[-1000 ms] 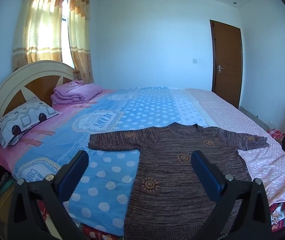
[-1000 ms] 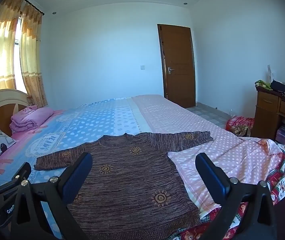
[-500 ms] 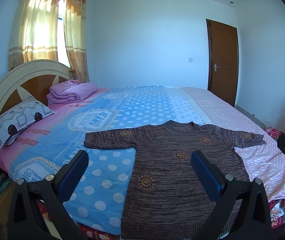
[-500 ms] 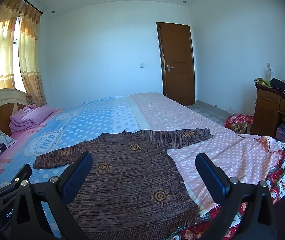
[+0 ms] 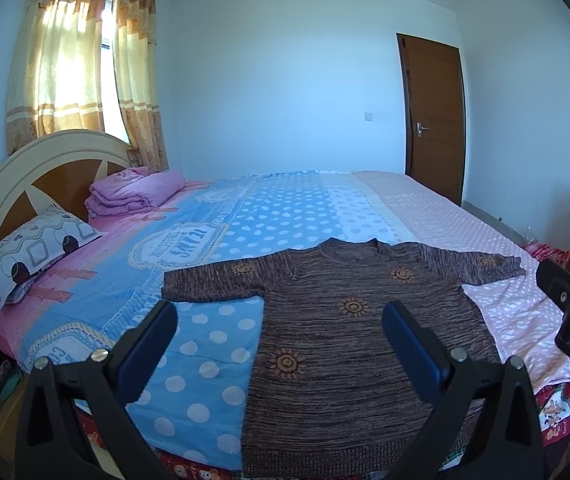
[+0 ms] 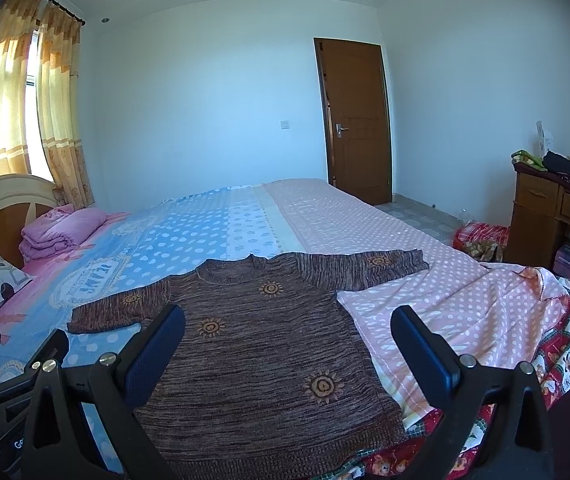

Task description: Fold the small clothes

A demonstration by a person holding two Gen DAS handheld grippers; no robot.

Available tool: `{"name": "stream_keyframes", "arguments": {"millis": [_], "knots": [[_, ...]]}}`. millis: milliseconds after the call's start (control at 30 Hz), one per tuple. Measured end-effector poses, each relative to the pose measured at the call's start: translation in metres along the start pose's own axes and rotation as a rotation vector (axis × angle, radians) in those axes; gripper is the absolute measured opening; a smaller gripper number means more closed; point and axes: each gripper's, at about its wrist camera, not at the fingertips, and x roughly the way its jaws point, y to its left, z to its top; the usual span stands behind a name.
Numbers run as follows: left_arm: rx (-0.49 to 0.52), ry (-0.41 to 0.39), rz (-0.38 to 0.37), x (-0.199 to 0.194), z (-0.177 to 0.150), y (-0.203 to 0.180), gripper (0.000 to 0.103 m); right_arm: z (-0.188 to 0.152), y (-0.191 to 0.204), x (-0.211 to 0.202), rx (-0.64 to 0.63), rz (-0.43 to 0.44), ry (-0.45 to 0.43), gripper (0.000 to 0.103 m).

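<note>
Brown sweater (image 5: 349, 320) lies flat on the bed (image 5: 285, 216), sleeves spread toward 9 and 3 o'clock. Left gripper (image 5: 281, 344) and right gripper (image 6: 289, 344) hover above its hem, jaws wide, holding nothing.

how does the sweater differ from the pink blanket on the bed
The sweater lies spread flat, sleeves out, at the bed's near edge; the pink blanket is folded into a thick bundle by the headboard. The sweater is brown knit with orange sun motifs; the blanket is mostly plain pink. Both rest on the bedspread, untouched by either gripper.
</note>
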Motion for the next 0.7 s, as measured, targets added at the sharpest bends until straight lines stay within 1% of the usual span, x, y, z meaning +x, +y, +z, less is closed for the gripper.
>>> {"name": "stream_keyframes", "arguments": {"millis": [700], "knots": [[-0.014, 0.018, 0.007, 0.0026, -0.0017, 0.0033, 0.103, -0.0027, 0.0033, 0.0032, -0.003, 0.001, 0.013, 0.102]]}}
